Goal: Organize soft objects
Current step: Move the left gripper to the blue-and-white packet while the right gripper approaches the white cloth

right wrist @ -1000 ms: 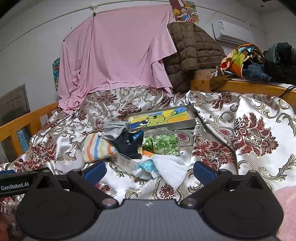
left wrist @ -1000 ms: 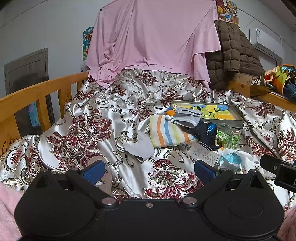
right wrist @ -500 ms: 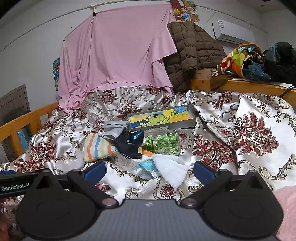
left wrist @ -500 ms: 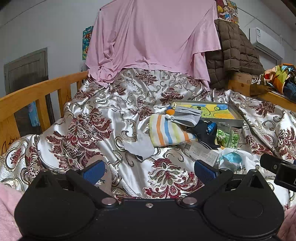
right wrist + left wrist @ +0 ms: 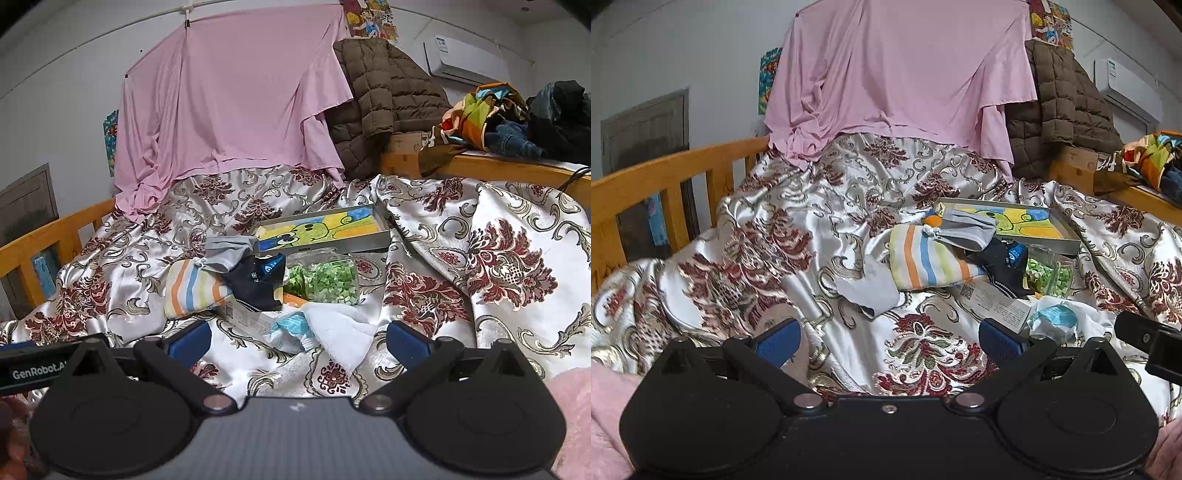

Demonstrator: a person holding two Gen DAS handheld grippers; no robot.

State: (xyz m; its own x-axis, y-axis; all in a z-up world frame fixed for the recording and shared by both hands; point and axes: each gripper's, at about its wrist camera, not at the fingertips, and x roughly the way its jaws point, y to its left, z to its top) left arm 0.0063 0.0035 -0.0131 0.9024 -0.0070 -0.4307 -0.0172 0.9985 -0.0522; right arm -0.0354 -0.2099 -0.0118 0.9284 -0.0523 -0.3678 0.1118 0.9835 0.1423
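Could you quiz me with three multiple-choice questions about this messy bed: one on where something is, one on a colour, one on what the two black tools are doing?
1. Where does the dark navy sock lie?
A. Inside the shallow grey tray
B. Between the striped cloth pouch and the clear box of green pieces
C. On the wooden rail

2. What colour is the big sheet hanging behind the bed?
A. Pink
B. Green
C. Black

3. How do the two grippers stand?
A. Both clamped on cloth
B. One holds the tray
C. Both open, holding nothing

Answers:
1 B, the dark navy sock sits between the striped cloth pouch and the clear box of green pieces.
2 A, the sheet is pink.
3 C, the left gripper and the right gripper gape over bare bedspread.
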